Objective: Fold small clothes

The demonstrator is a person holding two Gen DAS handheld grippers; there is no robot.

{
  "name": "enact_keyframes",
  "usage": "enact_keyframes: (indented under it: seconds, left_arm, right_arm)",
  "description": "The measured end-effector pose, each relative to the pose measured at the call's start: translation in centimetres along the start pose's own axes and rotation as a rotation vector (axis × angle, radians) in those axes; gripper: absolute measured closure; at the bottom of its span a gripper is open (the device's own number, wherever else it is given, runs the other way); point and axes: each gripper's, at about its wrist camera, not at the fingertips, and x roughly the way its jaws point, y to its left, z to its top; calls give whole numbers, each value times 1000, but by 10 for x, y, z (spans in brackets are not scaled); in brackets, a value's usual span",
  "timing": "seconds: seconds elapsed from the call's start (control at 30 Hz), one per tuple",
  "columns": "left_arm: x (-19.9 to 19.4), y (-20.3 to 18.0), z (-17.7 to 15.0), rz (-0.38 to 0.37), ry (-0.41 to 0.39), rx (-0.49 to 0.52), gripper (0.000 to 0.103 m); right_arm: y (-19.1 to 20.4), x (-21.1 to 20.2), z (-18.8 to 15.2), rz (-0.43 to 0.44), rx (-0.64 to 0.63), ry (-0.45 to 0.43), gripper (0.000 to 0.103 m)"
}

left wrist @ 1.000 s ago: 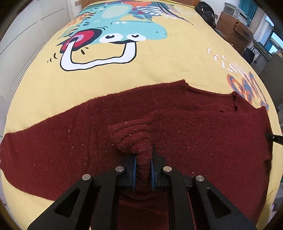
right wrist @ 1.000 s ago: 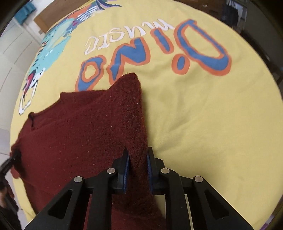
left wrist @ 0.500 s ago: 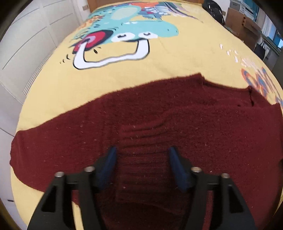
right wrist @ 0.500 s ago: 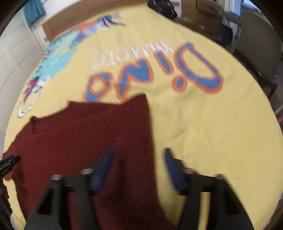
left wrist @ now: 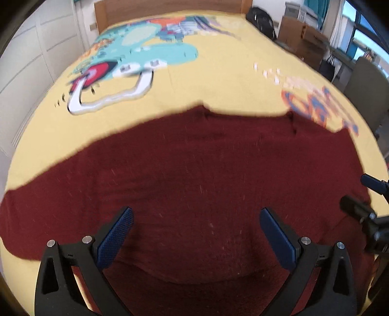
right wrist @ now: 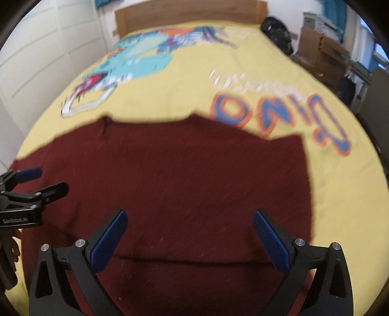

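A dark red knitted sweater (left wrist: pixel 194 175) lies spread flat on a yellow bedspread, one sleeve stretched out to the left; it also shows in the right wrist view (right wrist: pixel 184 175). My left gripper (left wrist: pixel 195 218) is wide open and empty above the sweater's near part. My right gripper (right wrist: pixel 189 221) is wide open and empty above the sweater's right half. The right gripper's tips (left wrist: pixel 364 194) show at the right edge of the left wrist view, and the left gripper (right wrist: pixel 31 184) shows at the left edge of the right wrist view. Both views are motion-blurred.
The yellow bedspread (left wrist: pixel 218 82) carries a cartoon dinosaur print (left wrist: pixel 136 56) and blue-orange lettering (right wrist: pixel 279 109). A wooden headboard (right wrist: pixel 189 12) stands at the far end. White wardrobe doors (left wrist: pixel 29 48) line the left. Cardboard boxes (left wrist: pixel 304 41) and a black bag (right wrist: pixel 277 26) stand at the far right.
Both grippers let go of the sweater's folds, opened wide and drew back and up. The sweater now lies flat.
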Motion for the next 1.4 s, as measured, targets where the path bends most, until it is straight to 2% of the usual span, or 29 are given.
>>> enact_keyframes:
  seconds: [0.13, 0.27, 0.37, 0.43, 0.6, 0.73, 0.87, 1.03, 1.17, 1.3, 1.4]
  left_arm:
    - [25, 13, -15, 35, 50, -22, 1]
    - [27, 28, -24, 14, 31, -28, 1]
    - [28, 31, -26, 6, 12, -13, 1]
    - [28, 28, -27, 24, 4, -3, 1]
    - [29, 20, -29, 63, 4, 6, 1]
    - [21, 26, -26, 14, 44, -23, 1]
    - [-4, 45, -32, -36, 27, -95, 1]
    - [-41, 123, -46, -5, -21, -305, 1]
    - [-70, 211, -56, 146, -48, -512, 1]
    - [-93, 284, -70, 199, -94, -684, 1]
    - [-90, 329, -83, 231, -76, -806, 1]
  right_arm:
    - [0, 25, -17, -48, -25, 57, 1]
    - [-30, 27, -23, -45, 42, 40, 1]
    - [-50, 23, -23, -87, 69, 41, 1]
    - [-60, 24, -25, -62, 89, 44, 1]
    - [-56, 29, -29, -66, 70, 53, 0]
    - [-50, 22, -24, -54, 49, 76, 0]
    - [-50, -16, -22, -50, 85, 17, 0]
    - [-58, -63, -36, -56, 109, -30, 0]
    - [-73, -81, -48, -68, 133, -20, 0]
    - [-84, -94, -62, -101, 167, -11, 0]
    - [-95, -99, -67, -138, 199, -4, 0]
